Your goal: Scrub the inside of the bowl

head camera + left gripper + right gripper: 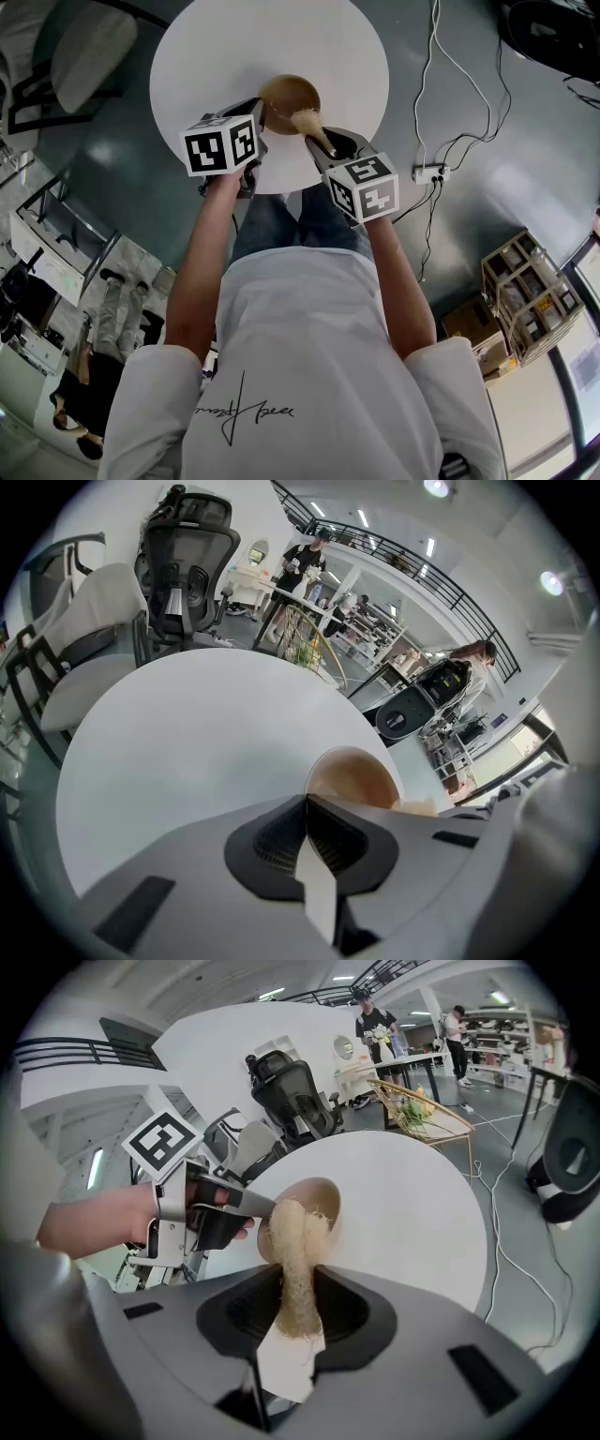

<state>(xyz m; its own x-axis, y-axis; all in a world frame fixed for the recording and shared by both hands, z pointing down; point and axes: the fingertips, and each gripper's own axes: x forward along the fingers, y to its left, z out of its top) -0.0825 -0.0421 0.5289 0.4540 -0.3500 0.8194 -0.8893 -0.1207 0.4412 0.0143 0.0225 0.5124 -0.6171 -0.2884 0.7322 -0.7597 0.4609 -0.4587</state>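
On the round white surface [211,56] the brown bowl [286,94] is held tipped by its rim in the clenched left tongs [307,803] — and a pale fibrous scrubber [298,1241] (loofah-like) is gripped in the right tongs [298,1290], its far end set at the bowl's mouth.

Both arms reach forward and down, the left forearm [202,272] and right forearm [398,281] running almost side by side. The left gripper [307,803] has its 2 jaws pressed together, tips pinching the rim of the bowl [352,766], and the left hand [103,1218] is wrapped round its handle. The right gripper [298,1312] angles in toward the left one, its 2 jaws clamped on a pale, fibrous scrubber [298,1251] that sticks out past the tips.
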